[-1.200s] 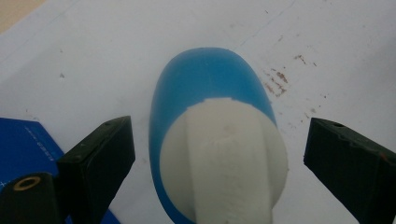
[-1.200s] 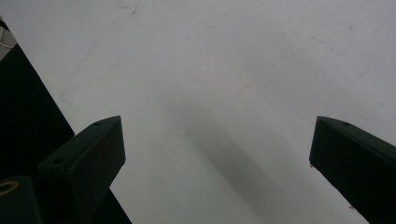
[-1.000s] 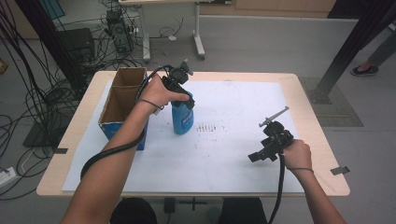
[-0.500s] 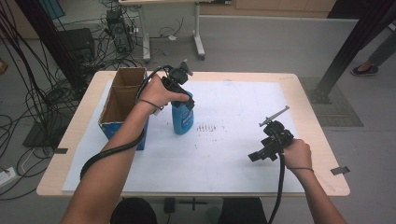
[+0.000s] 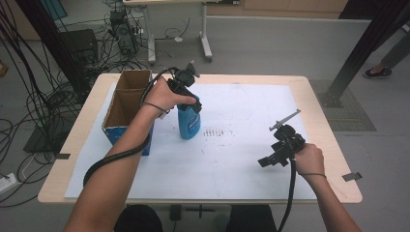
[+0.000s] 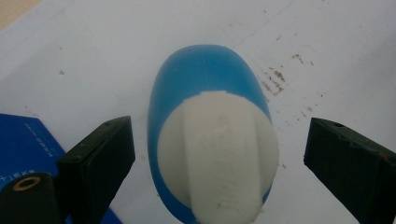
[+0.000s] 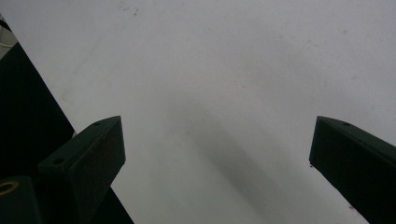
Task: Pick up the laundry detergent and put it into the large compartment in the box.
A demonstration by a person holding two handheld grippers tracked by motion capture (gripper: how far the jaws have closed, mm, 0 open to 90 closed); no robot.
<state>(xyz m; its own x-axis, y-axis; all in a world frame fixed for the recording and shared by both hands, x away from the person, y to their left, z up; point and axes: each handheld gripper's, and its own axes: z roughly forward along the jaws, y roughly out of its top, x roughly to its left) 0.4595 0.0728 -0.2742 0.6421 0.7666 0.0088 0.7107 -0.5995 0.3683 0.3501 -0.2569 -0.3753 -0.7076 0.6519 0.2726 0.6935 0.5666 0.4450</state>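
A blue bottle [image 5: 189, 123] with a white cap [image 6: 219, 154] stands upright on the white sheet, just right of the cardboard box. My left gripper [image 5: 191, 102] hangs directly over the bottle's top, jaws open on either side of the cap without touching it; in the left gripper view [image 6: 217, 161] the cap sits between them. My right gripper [image 5: 269, 159] is held low over the sheet at the right front, open, with nothing between its jaws, as the right gripper view [image 7: 217, 163] shows.
An open cardboard box [image 5: 126, 102] with blue sides stands at the table's left. A white paper sheet [image 5: 232, 159] covers most of the wooden table [image 5: 333, 159]. Small dark marks [image 5: 217, 133] dot the sheet's middle. Cables and desk legs lie on the floor beyond.
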